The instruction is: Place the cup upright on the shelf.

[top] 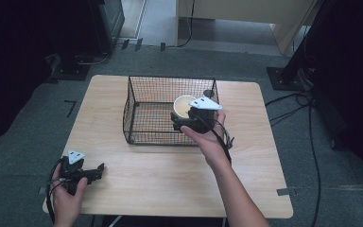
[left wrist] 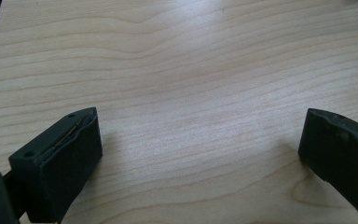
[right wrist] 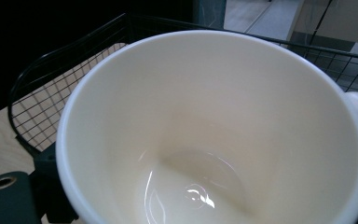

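Note:
A cream mug [top: 183, 105] is held at the right side of a black wire basket [top: 170, 78], roughly level with its rim. My right gripper [top: 180, 119] is shut on the mug from the near side. In the right gripper view the mug's empty inside [right wrist: 205, 130] is very close, its handle at the right edge, and one black finger [right wrist: 46, 182] presses its outer wall. My left gripper [top: 98, 172] rests low over the table's near left corner. In the left gripper view it [left wrist: 200, 126] is open over bare wood, with nothing between the jaws.
The basket stands at the middle back of the wooden table [top: 170, 179], and its mesh wall [right wrist: 74, 51] rises behind the mug. A small dark object [top: 208, 93] lies in the basket's far right corner. Cables and dark stands surround the table on the grey floor.

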